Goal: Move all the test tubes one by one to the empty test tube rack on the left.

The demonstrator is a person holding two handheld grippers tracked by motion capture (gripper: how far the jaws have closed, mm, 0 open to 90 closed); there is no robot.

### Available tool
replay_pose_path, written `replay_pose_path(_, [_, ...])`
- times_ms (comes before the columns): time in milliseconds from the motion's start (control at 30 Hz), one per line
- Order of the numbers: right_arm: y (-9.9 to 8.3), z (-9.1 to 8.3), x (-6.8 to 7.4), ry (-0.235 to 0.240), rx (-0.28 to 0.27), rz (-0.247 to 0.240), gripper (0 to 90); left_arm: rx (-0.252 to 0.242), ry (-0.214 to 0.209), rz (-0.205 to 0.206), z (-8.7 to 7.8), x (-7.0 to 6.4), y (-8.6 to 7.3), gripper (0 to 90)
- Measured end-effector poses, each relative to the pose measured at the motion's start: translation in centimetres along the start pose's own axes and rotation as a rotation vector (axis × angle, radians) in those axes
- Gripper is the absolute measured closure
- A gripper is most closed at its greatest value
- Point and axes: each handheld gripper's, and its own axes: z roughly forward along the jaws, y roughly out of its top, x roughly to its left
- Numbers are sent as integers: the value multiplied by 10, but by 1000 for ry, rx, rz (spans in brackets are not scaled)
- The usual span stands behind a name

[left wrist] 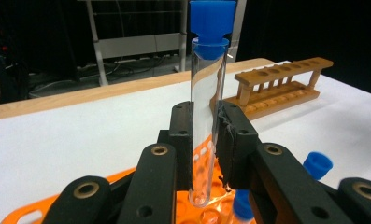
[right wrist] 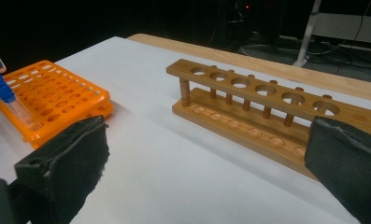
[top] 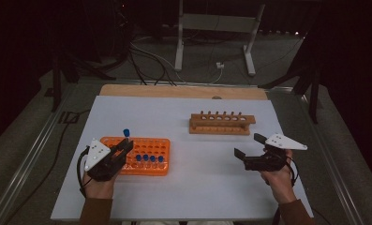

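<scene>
Gripping a clear test tube [left wrist: 205, 121] between its two black jaws, the left gripper [left wrist: 204, 135] sits in the lower middle of the left gripper view, closed snugly on the glass about halfway down its length. That tube stands upright, its blue cap [left wrist: 212, 21] reaching the top edge of the frame and its rounded bottom hanging just above the orange rack [left wrist: 197, 212] at the bottom of the picture, not seated in any hole. In the high view the left gripper [top: 123, 146] appears in the lower left, over the near left corner of the orange rack [top: 162, 143], with the blue cap [top: 126, 132] poking up above the jaws. Four more blue-capped tubes [top: 149, 159] stand in a row along the near side of that rack, toward the middle of the frame. A wooden rack [top: 222, 123] with six open holes lies in the upper right of the white table [top: 197, 187], well apart from the orange one. The right gripper [top: 247, 146] hovers in the lower right of the high view, its jaws spread wide with nothing between them; in the right gripper view those jaws frame the wooden rack [right wrist: 267, 116] across the centre and right.
</scene>
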Motion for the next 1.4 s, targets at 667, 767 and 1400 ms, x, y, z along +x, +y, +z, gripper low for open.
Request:
replay_pose_path(667, [-10, -2, -6, -7, 14, 20, 2, 48, -20, -6, 1, 2, -26, 784])
replay_pose_path(767, [-11, -1, -6, -10, 23, 15, 2, 55, -21, -7, 1, 1, -28, 783])
replay_pose_path(1400, [-12, -3, -7, -5, 18, 29, 2, 158, -40, -5, 9, 0, -47, 783])
